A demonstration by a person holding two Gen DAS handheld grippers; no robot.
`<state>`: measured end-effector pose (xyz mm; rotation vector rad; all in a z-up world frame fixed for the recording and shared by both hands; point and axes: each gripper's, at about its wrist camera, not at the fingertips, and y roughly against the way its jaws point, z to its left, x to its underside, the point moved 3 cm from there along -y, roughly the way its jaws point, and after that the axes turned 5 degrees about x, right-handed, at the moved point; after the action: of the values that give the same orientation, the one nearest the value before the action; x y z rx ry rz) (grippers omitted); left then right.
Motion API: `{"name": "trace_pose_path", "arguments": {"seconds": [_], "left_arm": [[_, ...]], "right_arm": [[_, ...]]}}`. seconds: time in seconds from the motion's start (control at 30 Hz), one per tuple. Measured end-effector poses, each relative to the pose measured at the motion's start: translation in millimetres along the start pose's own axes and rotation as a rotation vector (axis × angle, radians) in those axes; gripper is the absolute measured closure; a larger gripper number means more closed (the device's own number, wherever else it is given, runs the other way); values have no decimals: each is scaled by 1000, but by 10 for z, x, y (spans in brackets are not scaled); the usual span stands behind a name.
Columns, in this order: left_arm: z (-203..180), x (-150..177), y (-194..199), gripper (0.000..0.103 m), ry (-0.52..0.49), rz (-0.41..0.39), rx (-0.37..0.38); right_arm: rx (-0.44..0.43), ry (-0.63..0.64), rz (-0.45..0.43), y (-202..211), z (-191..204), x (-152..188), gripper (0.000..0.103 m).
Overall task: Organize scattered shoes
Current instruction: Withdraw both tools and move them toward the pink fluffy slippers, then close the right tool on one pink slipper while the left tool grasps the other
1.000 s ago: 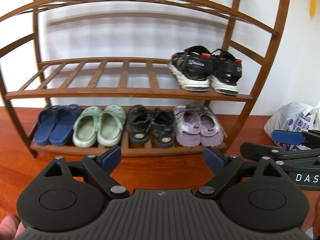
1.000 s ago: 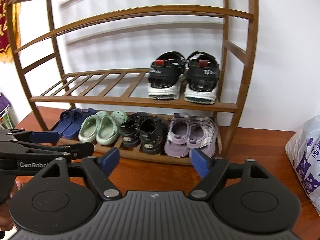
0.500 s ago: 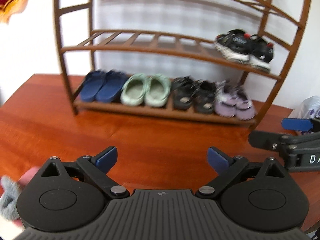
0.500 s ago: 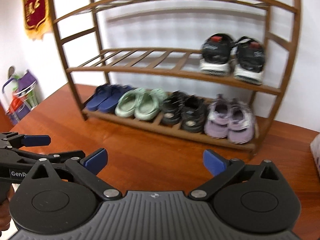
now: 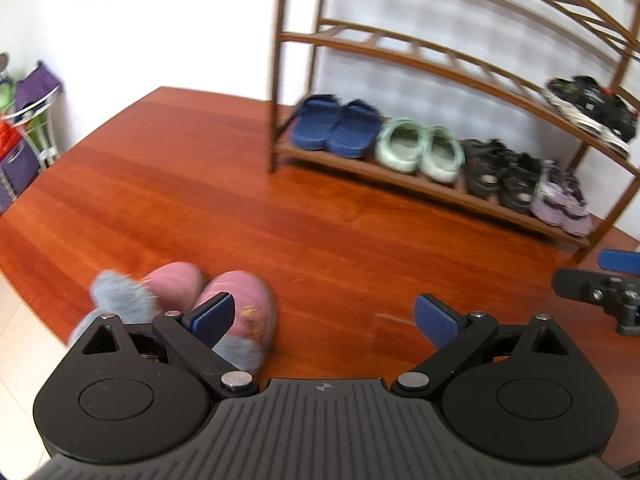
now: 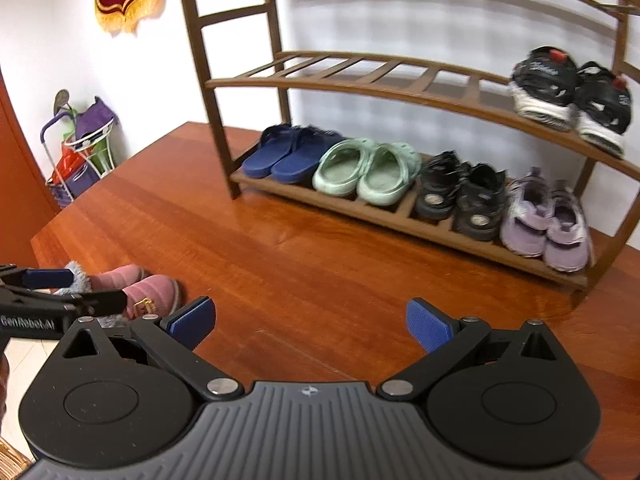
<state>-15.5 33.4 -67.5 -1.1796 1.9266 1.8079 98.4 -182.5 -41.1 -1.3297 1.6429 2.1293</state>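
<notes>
pink slippers (image 5: 224, 300) just behind left gripper's (image 5: 324, 316) left fingertip.

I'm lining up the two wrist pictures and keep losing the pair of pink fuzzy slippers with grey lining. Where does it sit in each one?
Left wrist view: the pair of pink fuzzy slippers with grey lining lies low left on the floor, partly behind the left gripper.
Right wrist view: the pair sits at the far left, partly behind the left gripper's arm.
Shared landmark: the pale green clogs on the wooden shoe rack's bottom shelf.
</notes>
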Motion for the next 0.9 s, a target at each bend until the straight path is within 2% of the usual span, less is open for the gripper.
{"name": "trace_pose_path", "arguments": {"seconds": [0.47,0.73,0.9], "left_arm": [[1090,-45,45,6,31,46,-64],[1724,-73,-91,6,26,100,-84],[2021,-28,-290,6,-12,161,-68]], "right_arm": [[-38,12,90,-361,903,119,1],[-55,19,127,-561,1367,187,1],[-59,23,145,-727,1689,256,1]]}}
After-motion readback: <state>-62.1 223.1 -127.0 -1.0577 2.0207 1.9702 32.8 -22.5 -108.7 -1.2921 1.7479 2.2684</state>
